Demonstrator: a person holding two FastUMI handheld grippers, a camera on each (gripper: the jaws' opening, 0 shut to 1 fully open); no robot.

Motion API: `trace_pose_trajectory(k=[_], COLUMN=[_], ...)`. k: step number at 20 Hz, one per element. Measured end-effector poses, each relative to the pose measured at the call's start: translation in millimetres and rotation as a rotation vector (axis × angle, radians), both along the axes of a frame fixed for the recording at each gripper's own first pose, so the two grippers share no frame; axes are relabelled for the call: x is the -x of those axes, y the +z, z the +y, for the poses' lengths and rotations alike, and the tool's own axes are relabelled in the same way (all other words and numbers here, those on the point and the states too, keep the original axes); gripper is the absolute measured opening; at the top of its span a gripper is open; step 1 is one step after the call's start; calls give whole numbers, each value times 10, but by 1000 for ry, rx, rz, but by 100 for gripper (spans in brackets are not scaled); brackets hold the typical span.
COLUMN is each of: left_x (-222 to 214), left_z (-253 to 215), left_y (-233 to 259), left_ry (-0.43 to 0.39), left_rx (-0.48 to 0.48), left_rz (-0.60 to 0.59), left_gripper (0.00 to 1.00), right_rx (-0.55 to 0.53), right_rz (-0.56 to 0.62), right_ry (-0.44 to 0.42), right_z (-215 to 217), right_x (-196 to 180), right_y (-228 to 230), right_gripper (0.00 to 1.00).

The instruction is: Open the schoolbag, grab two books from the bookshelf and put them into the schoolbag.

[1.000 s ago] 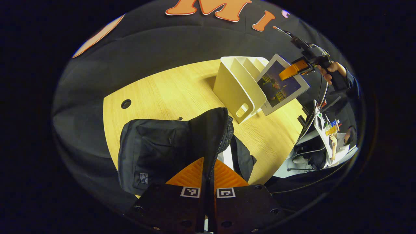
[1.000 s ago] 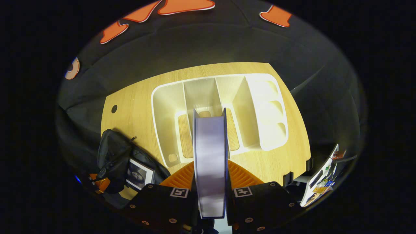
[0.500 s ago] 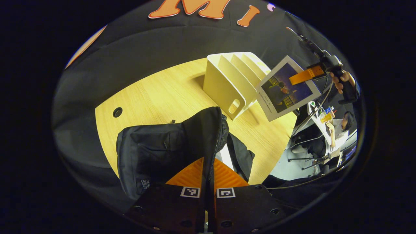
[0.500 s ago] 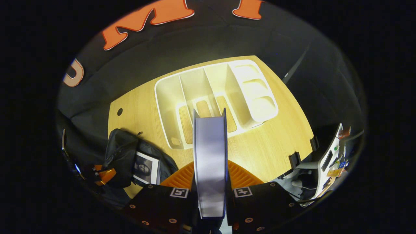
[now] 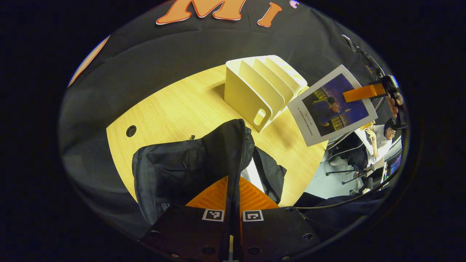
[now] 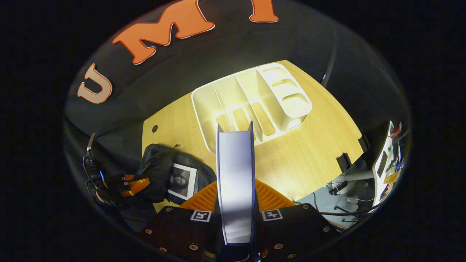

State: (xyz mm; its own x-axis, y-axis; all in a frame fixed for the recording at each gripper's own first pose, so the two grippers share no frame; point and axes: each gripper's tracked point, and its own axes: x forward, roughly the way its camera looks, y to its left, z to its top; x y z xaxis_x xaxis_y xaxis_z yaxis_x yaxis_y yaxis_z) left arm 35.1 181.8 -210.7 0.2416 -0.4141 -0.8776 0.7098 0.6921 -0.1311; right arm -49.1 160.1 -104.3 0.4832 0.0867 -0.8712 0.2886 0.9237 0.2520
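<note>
The black schoolbag (image 5: 171,171) lies on the wooden table (image 5: 174,109) with its mouth open. My left gripper (image 5: 233,179) is shut on the bag's zippered flap (image 5: 236,145) and holds it up. One book (image 6: 181,181) with a portrait cover lies inside the schoolbag (image 6: 156,163). My right gripper (image 6: 236,181) is shut on a second book (image 6: 235,153), seen edge-on, in the air in front of the white bookshelf (image 6: 251,102). In the left gripper view this book (image 5: 333,103) hangs to the right of the bookshelf (image 5: 260,87), cover facing me, above the table's right edge.
A cable hole (image 5: 131,130) sits in the table at the far left. Beyond the table's right edge there are a seated person (image 5: 382,134), chairs and a desk with clutter (image 6: 386,163). Black cloth walls close the back.
My right gripper has lifted the book out and away from the bookshelf, toward the near right. My left gripper still holds the bag's flap up, almost unmoved.
</note>
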Motion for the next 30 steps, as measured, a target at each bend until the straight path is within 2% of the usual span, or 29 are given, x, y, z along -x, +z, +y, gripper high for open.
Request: trace_pose_trajectory(k=[6, 12, 20, 24, 30], left_x=[5, 15, -23, -33, -19], left_z=[11, 7, -22, -70, -123], left_y=[18, 51, 139, 210, 288], left_ry=[13, 29, 60, 52, 46], left_rx=[-5, -5, 19, 27, 38], left_rz=[-16, -31, -51, -61, -78], left_gripper=[5, 5, 5, 5, 5], right_rx=[-171, -323, -530, -564, -632], right_rz=[-53, -112, -164, -169, -195], right_ry=[39, 89, 65, 82, 76], right_z=[453, 939, 1444, 1762, 2006], right_x=[169, 152, -18, -144, -308], right_y=[-124, -327, -604, -838, -1003], right_gripper=[35, 35, 34, 34, 34])
